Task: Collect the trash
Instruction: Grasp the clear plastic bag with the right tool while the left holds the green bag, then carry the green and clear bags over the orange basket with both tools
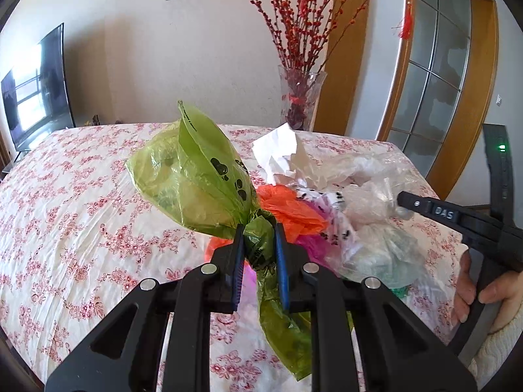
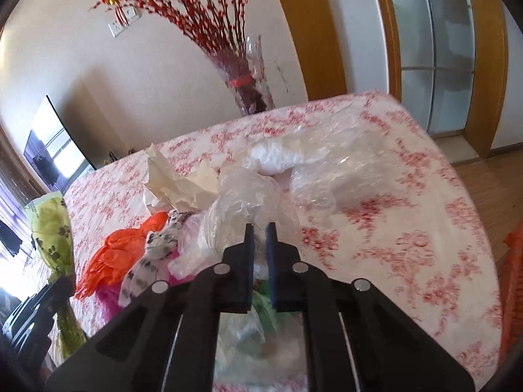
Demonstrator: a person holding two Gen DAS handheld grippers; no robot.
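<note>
Left tongs [image 1: 260, 251] clamp green bag [image 1: 199, 176] neck; right tongs [image 2: 260, 245] pinch clear plastic bag [image 2: 242, 209] mid-bed [image 2: 408, 245].

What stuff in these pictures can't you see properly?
- Inside the green bag: left wrist view, its wrinkled tinted plastic hides the contents.
- Green bag's bottom end: left wrist view, hidden behind the left tool.
- What lies under the clear bag: right wrist view, the right tool covers it.
- Tablecloth pattern: right wrist view, blurred.
</note>
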